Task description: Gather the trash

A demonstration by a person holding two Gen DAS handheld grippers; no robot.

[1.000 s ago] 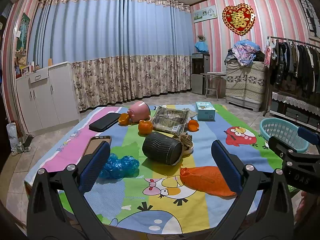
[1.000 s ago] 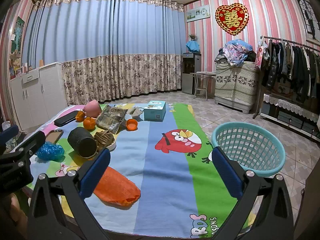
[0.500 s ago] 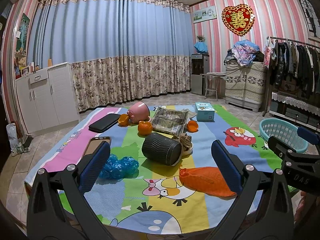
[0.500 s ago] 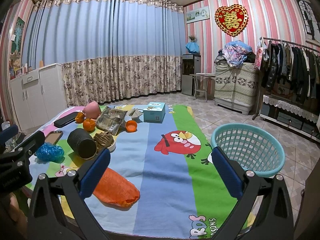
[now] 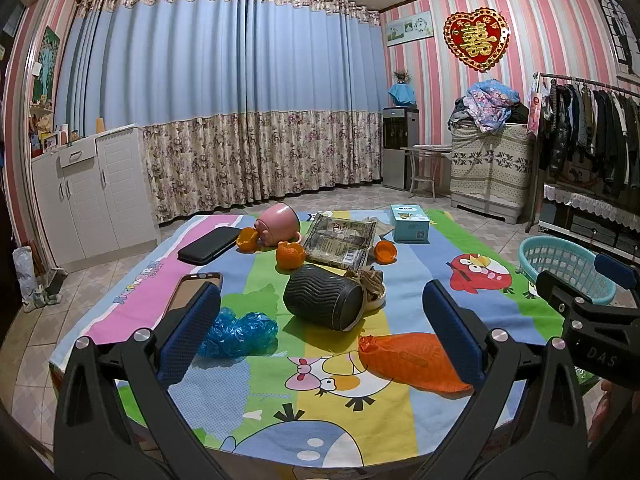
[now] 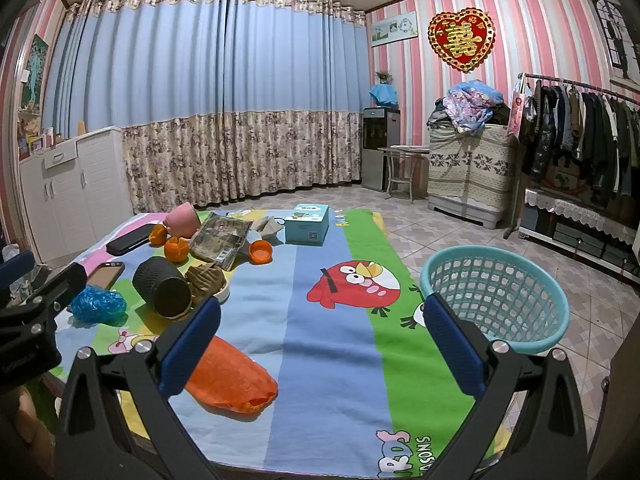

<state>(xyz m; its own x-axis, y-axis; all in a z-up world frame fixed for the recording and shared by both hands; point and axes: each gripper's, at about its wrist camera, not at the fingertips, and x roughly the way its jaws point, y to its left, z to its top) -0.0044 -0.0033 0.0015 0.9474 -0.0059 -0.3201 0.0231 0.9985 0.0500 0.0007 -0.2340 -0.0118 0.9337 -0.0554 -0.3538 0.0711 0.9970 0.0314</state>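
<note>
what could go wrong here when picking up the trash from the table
Two phones lie among the litter; the nearer sits right beside the blue plastic bag, so a sloppy grab could catch it. The basket stands off the table's right side, so a short drop may miss it.

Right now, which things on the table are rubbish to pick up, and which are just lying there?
Rubbish job:
orange bag
blue bag
orange peels
wrapper
basket

Just lying there:
phones
pink cup
black pot
blue box
</note>
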